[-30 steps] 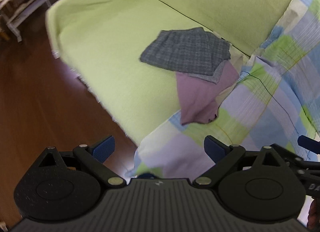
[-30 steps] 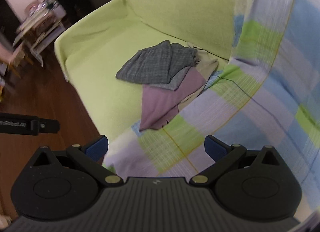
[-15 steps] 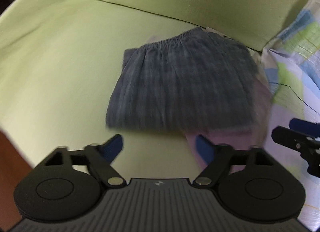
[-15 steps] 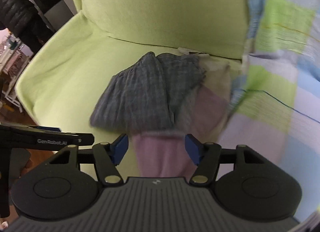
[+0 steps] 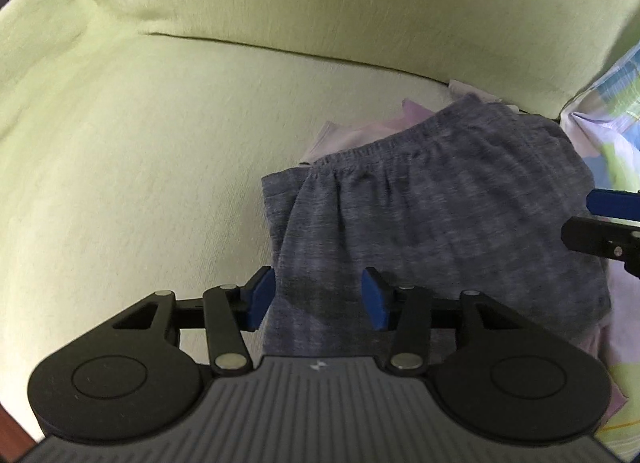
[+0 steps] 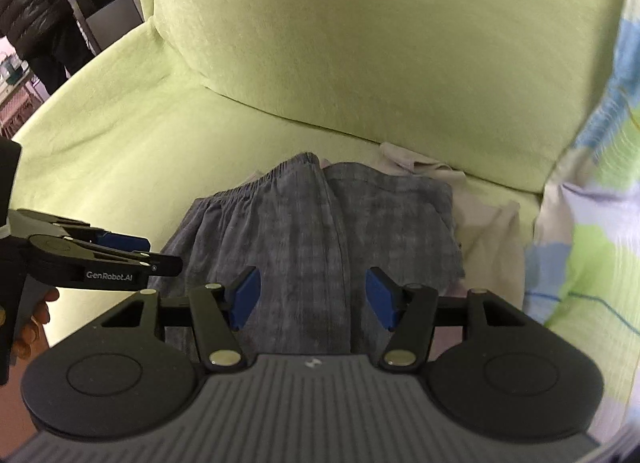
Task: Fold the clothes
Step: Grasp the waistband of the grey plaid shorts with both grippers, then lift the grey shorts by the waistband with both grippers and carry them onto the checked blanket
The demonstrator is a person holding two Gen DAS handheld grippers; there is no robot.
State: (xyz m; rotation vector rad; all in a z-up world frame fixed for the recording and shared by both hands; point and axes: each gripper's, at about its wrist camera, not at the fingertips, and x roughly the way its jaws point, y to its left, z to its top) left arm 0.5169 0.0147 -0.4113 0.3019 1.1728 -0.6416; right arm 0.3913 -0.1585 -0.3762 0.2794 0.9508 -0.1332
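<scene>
My left gripper (image 5: 318, 297) sat partly open, blue pads (image 5: 260, 297) straddling near left edge of grey shorts (image 5: 440, 215), gripping nothing. My right gripper (image 6: 312, 297) likewise partly open, low over shorts' middle, nothing held. Shorts lay on green sofa (image 5: 140, 183), atop pale pink garment (image 5: 360, 135); checked blanket (image 6: 592, 223) to right of right gripper

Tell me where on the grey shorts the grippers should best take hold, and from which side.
Probably the near hem of the grey shorts, one corner each: it lies closest, under the open left gripper and open right gripper. Come down from above at the front; the gathered waistband lies far, toward the sofa backrest.
</scene>
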